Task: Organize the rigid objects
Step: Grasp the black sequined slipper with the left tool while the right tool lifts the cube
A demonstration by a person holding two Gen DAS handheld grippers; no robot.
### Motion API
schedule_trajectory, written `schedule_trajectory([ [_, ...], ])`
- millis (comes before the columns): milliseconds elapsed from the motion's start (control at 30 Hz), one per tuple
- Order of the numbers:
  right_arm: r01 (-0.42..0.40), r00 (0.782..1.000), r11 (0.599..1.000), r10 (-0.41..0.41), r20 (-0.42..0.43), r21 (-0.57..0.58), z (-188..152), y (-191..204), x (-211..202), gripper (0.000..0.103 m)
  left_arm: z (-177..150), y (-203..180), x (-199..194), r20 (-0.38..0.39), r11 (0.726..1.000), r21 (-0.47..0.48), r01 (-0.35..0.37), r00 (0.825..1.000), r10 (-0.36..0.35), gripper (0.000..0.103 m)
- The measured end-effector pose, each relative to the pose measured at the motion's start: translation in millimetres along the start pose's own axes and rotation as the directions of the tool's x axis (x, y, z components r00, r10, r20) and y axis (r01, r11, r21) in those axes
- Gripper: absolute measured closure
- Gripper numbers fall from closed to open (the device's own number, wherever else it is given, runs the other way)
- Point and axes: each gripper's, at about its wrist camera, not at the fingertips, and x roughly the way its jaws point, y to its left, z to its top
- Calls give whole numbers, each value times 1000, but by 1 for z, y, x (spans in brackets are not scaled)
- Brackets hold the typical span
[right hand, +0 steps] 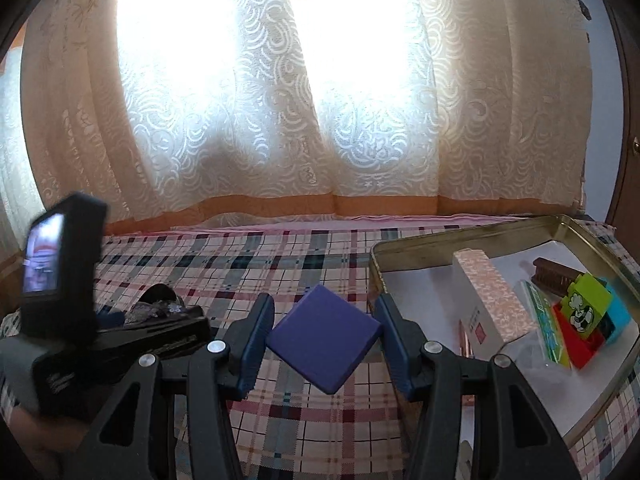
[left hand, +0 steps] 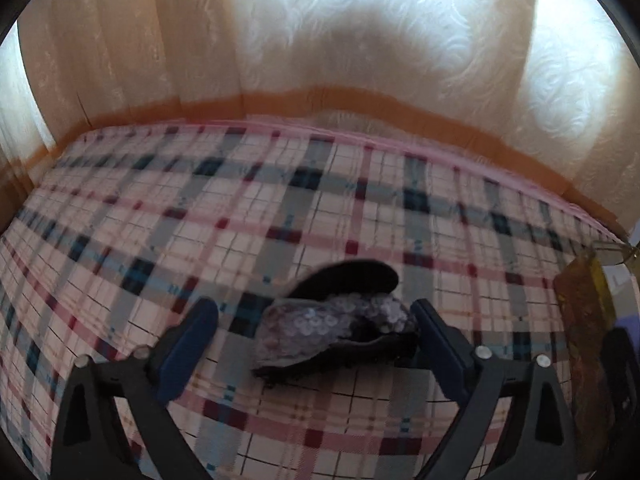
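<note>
A dark hair clip covered in lilac sequins (left hand: 340,328) lies on the plaid bedcover (left hand: 280,208). My left gripper (left hand: 316,336) stands open around it. Its right pad is close to the clip's end and its left pad is clearly apart from it. In the right wrist view the same clip (right hand: 160,304) shows at the left, under the left tool. My right gripper (right hand: 324,332) is shut on a flat purple square box (right hand: 324,338), pinched by two opposite corners and held above the cover.
An open metal tin (right hand: 400,248) stands to the right, holding a pink patterned box (right hand: 492,296), a brown bar (right hand: 556,280), a green packet (right hand: 548,328) and bright toy blocks (right hand: 588,312). Its rusty wall (left hand: 588,320) shows at the left view's right edge. Lace curtains (right hand: 280,120) hang behind the bed.
</note>
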Motion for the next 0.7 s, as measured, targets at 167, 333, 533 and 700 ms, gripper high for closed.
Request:
schedule_trajectory([
  [167,-14,1000,1000,14,-7,-13,0,3,1,48,-1,3,-4,10,1000,-8,14,1000,-14,33],
  [333,-15,1000,1000,15,16,-19,-2,5,-5,48,-5,15,-13,42,996,-49,69,997,-67,34],
  [533,-18,994,999,23,110,-43,-4,10,-22,48,-17,30,-51,232,997,-81,-3,972,21,34],
  [700,-13,985,998,24,171,-67,-7,15,-37,48,-22,33,-67,307,995,-77,-65,948,86,34],
])
